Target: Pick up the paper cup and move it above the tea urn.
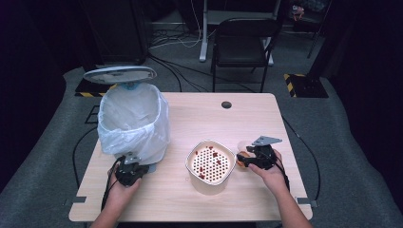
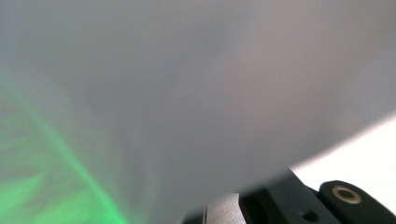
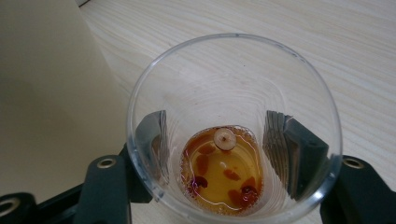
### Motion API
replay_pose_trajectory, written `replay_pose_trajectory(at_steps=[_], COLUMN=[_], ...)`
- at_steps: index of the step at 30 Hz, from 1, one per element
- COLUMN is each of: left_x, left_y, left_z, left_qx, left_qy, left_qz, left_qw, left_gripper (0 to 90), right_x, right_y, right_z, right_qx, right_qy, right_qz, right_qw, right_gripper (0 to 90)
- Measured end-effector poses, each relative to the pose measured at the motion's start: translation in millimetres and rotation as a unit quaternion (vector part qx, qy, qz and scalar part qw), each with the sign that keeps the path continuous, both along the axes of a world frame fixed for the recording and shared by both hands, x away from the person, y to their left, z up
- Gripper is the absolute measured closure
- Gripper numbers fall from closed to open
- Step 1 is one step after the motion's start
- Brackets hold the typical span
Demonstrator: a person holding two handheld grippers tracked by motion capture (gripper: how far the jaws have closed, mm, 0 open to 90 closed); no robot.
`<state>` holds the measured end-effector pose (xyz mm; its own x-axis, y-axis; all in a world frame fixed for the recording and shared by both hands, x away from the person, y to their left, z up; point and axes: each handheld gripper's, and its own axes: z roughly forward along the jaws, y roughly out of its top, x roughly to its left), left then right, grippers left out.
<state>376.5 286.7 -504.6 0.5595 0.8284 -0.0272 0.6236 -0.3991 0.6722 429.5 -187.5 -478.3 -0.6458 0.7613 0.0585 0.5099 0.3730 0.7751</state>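
My right gripper (image 3: 224, 135) pinches the clear cup (image 3: 233, 126) upright, just right of the strainer bowl (image 1: 210, 164), so I must tip left. My left gripper (image 1: 128, 172) is pressed shut by the bin (image 1: 135, 118).

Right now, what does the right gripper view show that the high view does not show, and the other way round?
Right gripper view: inside the clear cup, amber liquid with red bits and a pale slice, and black fingers on each side of its wall. High view: the bin with a white bag, its raised lid, the left gripper and a chair. Both: the wooden table and the cream strainer bowl.
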Motion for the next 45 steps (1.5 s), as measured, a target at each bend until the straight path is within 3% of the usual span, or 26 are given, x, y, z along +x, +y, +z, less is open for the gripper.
replay_pose_trajectory(at_steps=[1, 2, 3, 12, 14, 15, 16, 27, 29, 31, 39, 45], left_x=[0.1, -1.4, 0.0, 0.1, -0.6, 0.0, 0.1, 0.1, -0.9, 0.3, 0.1, 0.3], left_y=[0.3, -1.6, 0.1, 0.2, -2.3, 0.1, 0.2, 0.1, -1.1, 0.3, 0.2, 0.4], left_z=[0.1, -0.5, 0.1, 0.2, -1.2, 0.2, 0.2, 0.1, -0.3, 0.3, 0.2, 0.3], left_qx=[0.002, -0.008, 0.0, 0.0, -0.016, 0.001, 0.001, 0.001, -0.007, 0.002, 0.001, 0.002], left_qy=[-0.001, 0.003, 0.0, 0.001, -0.003, 0.0, 0.0, -0.001, 0.004, 0.0, 0.0, 0.0], left_qz=[-0.001, 0.012, 0.0, -0.001, 0.011, 0.0, -0.001, 0.0, 0.007, -0.001, 0.0, -0.002], left_qw=[1.0, 0.9999, 1.0, 1.0, 0.9998, 1.0, 1.0, 1.0, 0.9999, 1.0, 1.0, 1.0], left_gripper=[90.0, 90.0, 90.0, 90.0, 90.0, 90.0, 90.0, 90.0, 90.0, 90.0, 90.0, 90.0], right_x=[-0.4, -0.7, -0.7, -3.2, -2.9, -2.4, -2.1, 4.3, 5.0, 6.0, 10.1, 12.1], right_y=[-0.2, -0.3, -0.5, 1.2, 1.9, 2.5, 2.7, 6.9, 8.6, 9.9, 19.0, 28.6], right_z=[0.8, 2.2, 3.9, 22.9, 28.3, 30.8, 32.4, 64.1, 70.7, 76.4, 95.3, 107.9], right_qx=[0.0, -0.002, -0.006, -0.017, -0.021, -0.023, -0.025, -0.051, -0.057, -0.059, -0.059, -0.063], right_qy=[0.001, 0.003, 0.0, -0.016, -0.022, -0.024, -0.024, -0.047, -0.054, -0.06, -0.072, -0.088], right_qz=[0.002, 0.004, 0.009, 0.035, 0.044, 0.045, 0.046, 0.066, 0.069, 0.072, 0.083, 0.099], right_qw=[1.0, 1.0, 0.9999, 0.9991, 0.9986, 0.9985, 0.9984, 0.9954, 0.9945, 0.9938, 0.9922, 0.9892], right_gripper=[41.2, 41.5, 41.8, 44.3, 44.8, 45.0, 45.1, 47.9, 48.4, 49.0, 50.4, 50.9])
